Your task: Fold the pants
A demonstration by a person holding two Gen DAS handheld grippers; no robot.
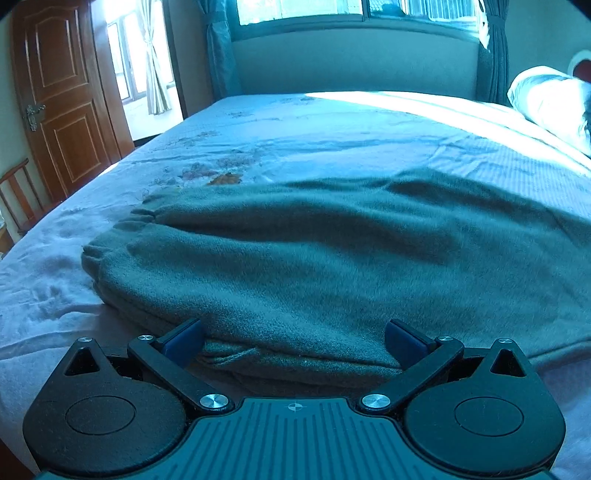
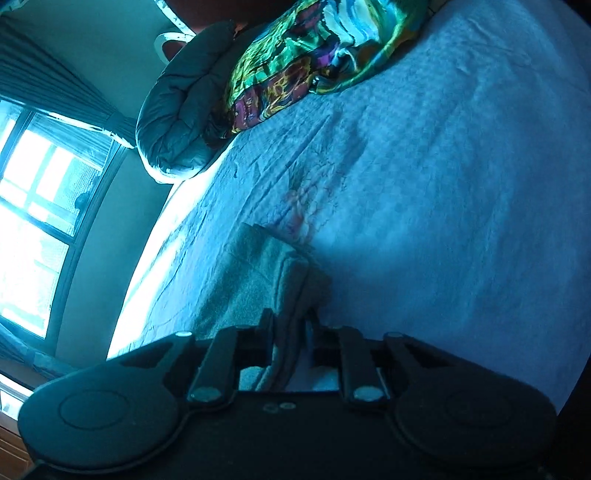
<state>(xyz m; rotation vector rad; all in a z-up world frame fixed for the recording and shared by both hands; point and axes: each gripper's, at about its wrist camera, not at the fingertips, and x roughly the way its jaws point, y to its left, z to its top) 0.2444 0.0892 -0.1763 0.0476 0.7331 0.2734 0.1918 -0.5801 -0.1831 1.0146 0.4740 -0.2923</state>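
L tongs [image 1: 295, 341] stand wide, blue pads apart, nothing gripped; the near edge of the pants [image 1: 314, 258] lies between the pads w/o either pressing it. Pants are grey fleece, folded in layers, lying flat on the bed [image 1: 55, 295], running straight ahead of the L tongs and off to the right. Gathered waistband [image 1: 114, 236] sits ahead-left.

R tongs [image 2: 290, 325] are nearly closed, pinching a folded edge of the pants [image 2: 266, 266]; the cloth runs ahead-left from them, and the view is rolled sideways.

Beyond the pants, ahead of the L tongs: bare sheet w/ a faint flower print [image 1: 221, 173], nothing on it. Far ahead, a wall under a window [image 1: 351, 14] w/ a curtain [image 1: 218, 48] at each side. Far left, a wooden door [image 1: 62, 96] and a chair [image 1: 18, 195] by the bed edge. Far right, a pale pillow [image 1: 550, 99].

Far ahead of the R tongs: a dark quilted bundle [image 2: 181, 103] and a bright patterned cloth [image 2: 314, 55], well apart from the pants.
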